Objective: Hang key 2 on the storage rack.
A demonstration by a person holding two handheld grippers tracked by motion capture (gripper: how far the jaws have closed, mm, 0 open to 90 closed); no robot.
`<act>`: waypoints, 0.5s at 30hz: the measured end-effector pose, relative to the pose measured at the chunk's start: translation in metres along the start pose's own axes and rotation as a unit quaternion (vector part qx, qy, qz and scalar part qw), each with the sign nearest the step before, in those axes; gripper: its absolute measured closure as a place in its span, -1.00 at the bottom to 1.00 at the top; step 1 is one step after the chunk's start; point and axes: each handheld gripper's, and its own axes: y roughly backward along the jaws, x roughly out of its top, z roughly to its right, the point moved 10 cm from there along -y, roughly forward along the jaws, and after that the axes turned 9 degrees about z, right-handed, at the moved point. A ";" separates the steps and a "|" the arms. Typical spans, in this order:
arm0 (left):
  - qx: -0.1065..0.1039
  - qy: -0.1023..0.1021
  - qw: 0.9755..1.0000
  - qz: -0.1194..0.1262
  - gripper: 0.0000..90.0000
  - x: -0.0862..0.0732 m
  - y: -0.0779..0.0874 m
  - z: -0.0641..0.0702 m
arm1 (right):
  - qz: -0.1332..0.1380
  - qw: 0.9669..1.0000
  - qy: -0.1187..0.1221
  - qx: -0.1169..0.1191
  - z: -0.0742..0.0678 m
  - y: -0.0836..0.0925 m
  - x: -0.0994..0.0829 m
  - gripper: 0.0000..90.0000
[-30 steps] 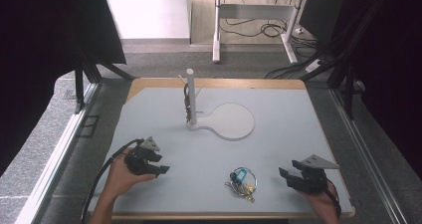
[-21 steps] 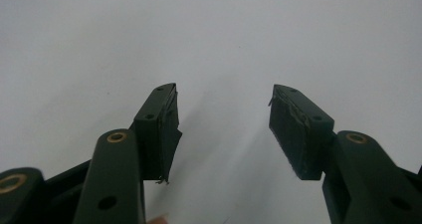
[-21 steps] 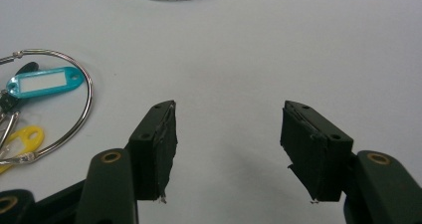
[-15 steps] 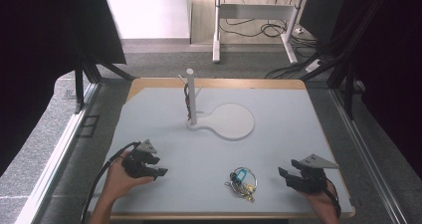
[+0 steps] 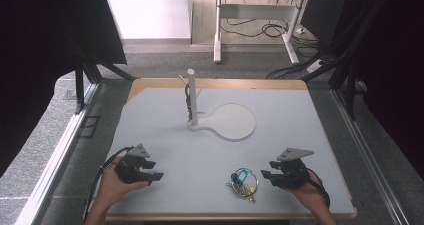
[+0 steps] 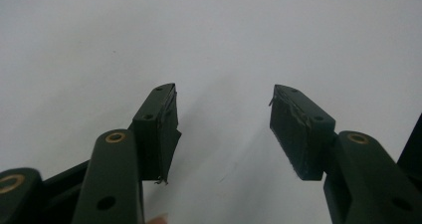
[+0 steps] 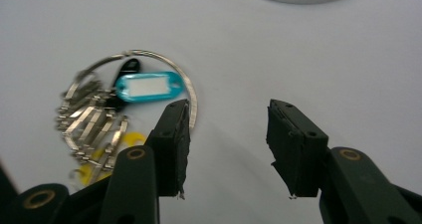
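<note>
Two grippers rest low over the table (image 5: 165, 125). Right gripper (image 7: 228, 134): jaws apart, just been closing, nothing between them; the key bunch (image 7: 124, 114) lies at its ten o'clock, ring just beside the near jaw. In the high view the bunch sits at the table's six o'clock. Left gripper (image 6: 224, 124): jaws apart, empty. Recommended: swing the right gripper toward ten o'clock, straddle the ring (image 7: 191, 92), then close squarely; loose keys may slip.

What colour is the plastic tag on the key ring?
The tag is turquoise blue with a white label window, clearest in the right gripper view.
</note>
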 end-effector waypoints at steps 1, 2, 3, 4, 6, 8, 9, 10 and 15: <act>0.000 0.000 1.000 0.000 0.00 0.000 0.000 0.000 | 0.000 1.000 0.000 0.000 0.000 0.000 0.000 0.15; -0.001 -0.005 1.000 -0.002 0.00 0.000 0.000 0.000 | -0.015 1.000 0.005 0.022 -0.009 -0.003 0.004 0.17; -0.001 -0.005 1.000 0.000 0.00 0.000 0.000 0.001 | -0.015 1.000 0.005 0.022 -0.009 -0.003 0.004 0.17; -0.001 -0.002 1.000 0.005 -0.01 0.001 0.001 0.002 | -0.030 0.999 0.013 0.041 -0.019 -0.005 0.007 0.18; -0.002 -0.003 1.000 0.005 -0.01 0.002 0.001 0.002 | -0.046 0.997 0.021 0.058 -0.028 -0.008 0.009 0.19; -0.002 -0.002 1.000 0.005 -0.01 0.002 0.002 0.003 | -0.063 0.995 0.028 0.074 -0.037 -0.011 0.010 0.20; -0.002 -0.002 1.000 0.005 -0.01 0.002 0.002 0.003 | -0.063 0.995 0.028 0.074 -0.037 -0.011 0.010 0.20; -0.002 -0.003 1.000 0.004 -0.01 0.002 0.002 0.003 | -0.077 0.993 0.031 0.087 -0.046 -0.014 0.012 0.21; -0.004 -0.005 1.000 0.002 -0.01 0.001 0.001 0.004 | -0.102 0.988 0.033 0.110 -0.063 -0.022 0.017 0.22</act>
